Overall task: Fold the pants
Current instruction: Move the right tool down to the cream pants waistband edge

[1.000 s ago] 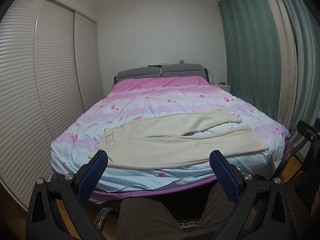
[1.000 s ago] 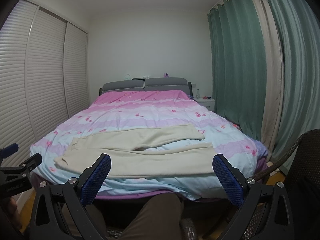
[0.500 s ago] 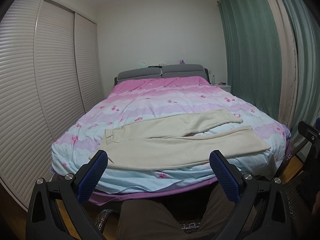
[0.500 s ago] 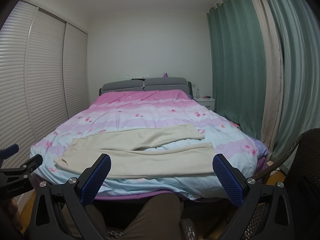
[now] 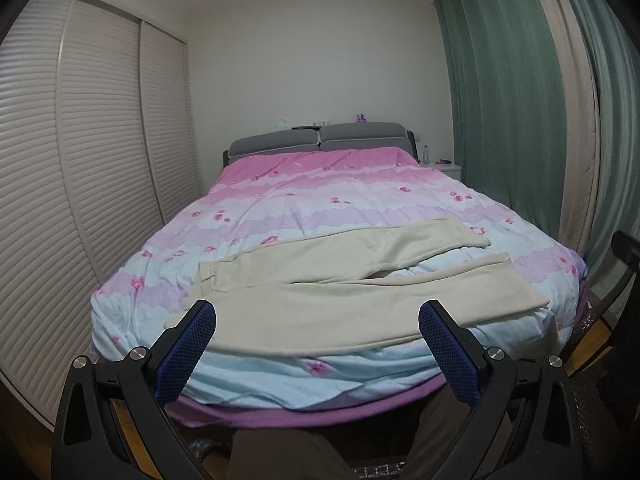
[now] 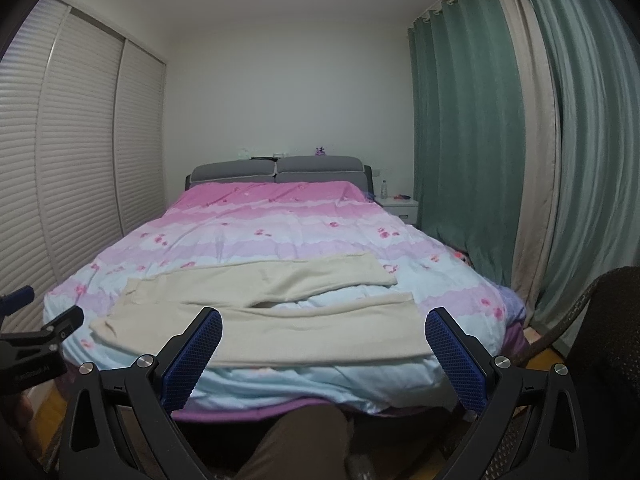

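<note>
Cream pants (image 5: 340,284) lie flat across the near end of the bed, waistband to the left, the two legs spread apart toward the right. They also show in the right wrist view (image 6: 272,312). My left gripper (image 5: 318,320) is open and empty, held in front of the bed's foot, short of the pants. My right gripper (image 6: 324,326) is open and empty too, at about the same distance. The left gripper's body shows at the left edge of the right wrist view (image 6: 36,344).
The bed (image 5: 340,196) has a pink and light blue flowered cover and a grey headboard (image 5: 320,142). White louvred wardrobe doors (image 5: 80,160) run along the left. Green curtains (image 5: 500,120) hang on the right, with a white nightstand (image 5: 444,168). My knees (image 6: 304,440) are below.
Both grippers have moved a little closer to the bed's foot and slightly higher. The pants have not moved. Both grippers stay open.
</note>
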`<action>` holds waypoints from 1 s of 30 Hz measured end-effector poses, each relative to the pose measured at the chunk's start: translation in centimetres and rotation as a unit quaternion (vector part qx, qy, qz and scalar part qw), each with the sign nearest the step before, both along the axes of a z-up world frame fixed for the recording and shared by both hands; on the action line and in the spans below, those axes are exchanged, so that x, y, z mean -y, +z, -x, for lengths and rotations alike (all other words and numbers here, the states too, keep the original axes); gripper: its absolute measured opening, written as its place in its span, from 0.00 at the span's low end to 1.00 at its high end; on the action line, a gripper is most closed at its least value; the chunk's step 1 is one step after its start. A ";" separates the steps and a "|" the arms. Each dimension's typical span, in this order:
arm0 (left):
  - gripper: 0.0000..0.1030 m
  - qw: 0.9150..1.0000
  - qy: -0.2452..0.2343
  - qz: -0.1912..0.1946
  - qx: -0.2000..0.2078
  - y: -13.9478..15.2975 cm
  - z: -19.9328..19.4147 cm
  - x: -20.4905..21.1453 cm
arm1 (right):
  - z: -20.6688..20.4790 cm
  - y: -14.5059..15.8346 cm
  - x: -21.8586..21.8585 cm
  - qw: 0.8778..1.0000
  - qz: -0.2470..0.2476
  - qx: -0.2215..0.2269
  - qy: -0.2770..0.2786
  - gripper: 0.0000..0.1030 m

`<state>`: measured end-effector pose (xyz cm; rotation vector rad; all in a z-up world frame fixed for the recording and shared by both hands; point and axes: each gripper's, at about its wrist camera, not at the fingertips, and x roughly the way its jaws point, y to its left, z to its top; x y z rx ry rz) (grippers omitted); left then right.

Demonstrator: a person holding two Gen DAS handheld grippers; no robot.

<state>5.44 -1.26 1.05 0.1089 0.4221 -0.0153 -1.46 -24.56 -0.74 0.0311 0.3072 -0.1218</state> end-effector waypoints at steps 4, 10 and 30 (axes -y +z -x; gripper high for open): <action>1.00 1.000 -0.003 -0.005 0.004 0.6 -3.4 0.6 | -2.1 0.6 0.8 1.000 0.000 0.004 -0.008 1.00; 1.00 1.000 -0.027 -0.015 -0.006 1.3 -10.3 2.9 | -7.6 1.4 2.7 0.999 0.010 -0.003 -0.032 1.00; 1.00 0.991 -0.117 -0.036 -0.050 -2.4 -41.7 13.4 | -36.9 -1.6 10.5 0.995 0.044 -0.078 -0.044 1.00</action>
